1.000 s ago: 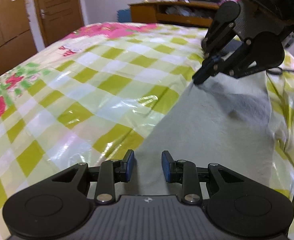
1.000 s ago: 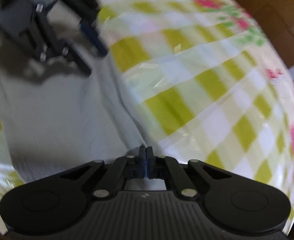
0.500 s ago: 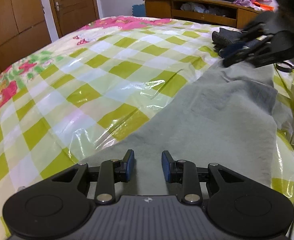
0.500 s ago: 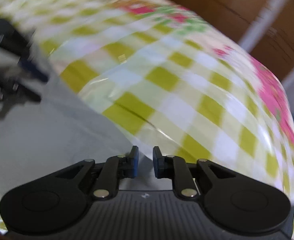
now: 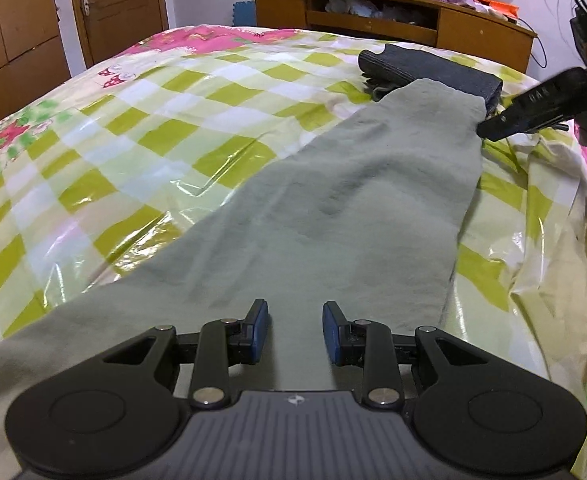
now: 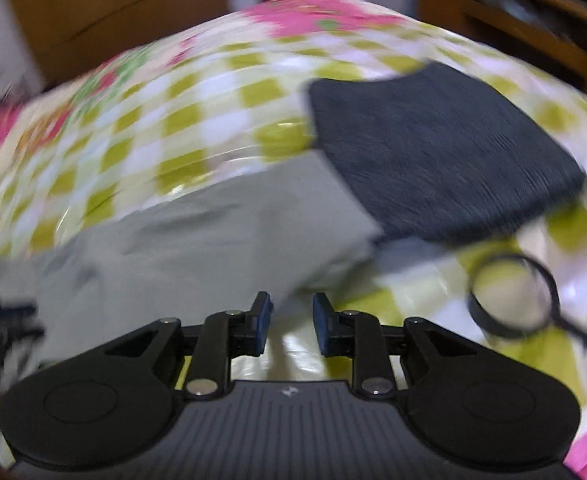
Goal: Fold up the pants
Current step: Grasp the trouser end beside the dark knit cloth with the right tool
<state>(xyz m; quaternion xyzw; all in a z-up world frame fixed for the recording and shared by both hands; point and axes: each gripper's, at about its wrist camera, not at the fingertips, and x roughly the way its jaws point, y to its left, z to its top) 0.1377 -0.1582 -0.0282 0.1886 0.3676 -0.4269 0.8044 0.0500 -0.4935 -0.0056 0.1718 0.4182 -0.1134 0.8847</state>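
Light grey-green pants (image 5: 333, 216) lie flat in a long strip on the bed with the green-checked plastic cover (image 5: 133, 128). My left gripper (image 5: 295, 332) is open and empty, low over the near end of the pants. My right gripper (image 6: 292, 326) is open and empty, just off the far end of the pants (image 6: 213, 248), over the bed cover. Its fingers (image 5: 533, 108) show at the right of the left wrist view, beside the far end of the pants. The right wrist view is blurred by motion.
A folded dark grey garment (image 5: 433, 70) lies at the far end of the pants, also in the right wrist view (image 6: 433, 152). A black-rimmed magnifying glass (image 6: 511, 296) lies on the cover to the right. A wooden cabinet (image 5: 393, 12) and door (image 5: 117, 4) stand behind the bed.
My right gripper opened, let go of the pants edge and swung away to the far end. The pants now lie flat. My left gripper stayed open and drew back along the pants.
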